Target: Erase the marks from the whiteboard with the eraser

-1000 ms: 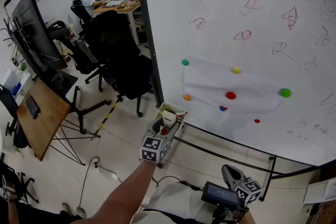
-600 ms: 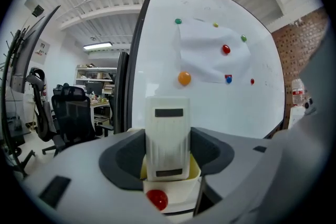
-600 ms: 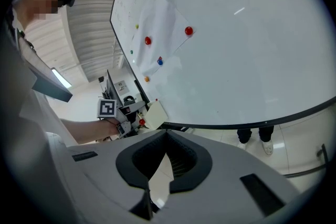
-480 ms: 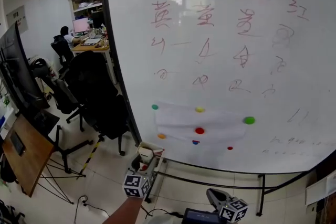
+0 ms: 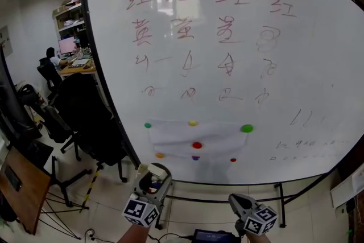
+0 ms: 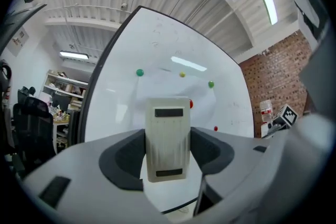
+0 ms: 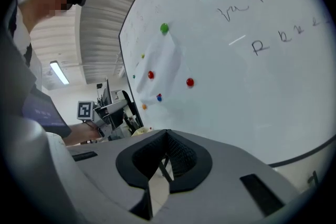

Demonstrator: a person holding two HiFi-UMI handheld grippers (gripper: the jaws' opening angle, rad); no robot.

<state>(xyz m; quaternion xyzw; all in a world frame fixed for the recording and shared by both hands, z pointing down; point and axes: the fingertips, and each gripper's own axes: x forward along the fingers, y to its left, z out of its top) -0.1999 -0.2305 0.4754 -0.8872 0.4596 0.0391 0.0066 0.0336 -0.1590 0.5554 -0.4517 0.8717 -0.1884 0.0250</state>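
The whiteboard [image 5: 296, 65] fills the head view, with rows of red marks [image 5: 185, 28] across its upper half. Low on the board, coloured magnets hold a white sheet [image 5: 193, 136]. My left gripper [image 5: 152, 174] is below the board's lower left corner, shut on the cream eraser [image 5: 143, 169]. In the left gripper view the eraser [image 6: 167, 139] stands upright between the jaws, apart from the board [image 6: 157, 60]. My right gripper [image 5: 238, 200] is low at the right, shut, with nothing in it [image 7: 167, 152].
Black office chairs [image 5: 85, 116] stand left of the board. Behind them a person [image 5: 50, 57] sits at a desk. A wooden tabletop [image 5: 17, 179] is at the lower left. The board's stand rail [image 5: 227, 184] runs under it. A brick wall [image 6: 268, 76] is to the right.
The head view has tilted up, so the whole board and its upper rows of marks now show. Both grippers stay low in the frame, the left still holding the eraser.
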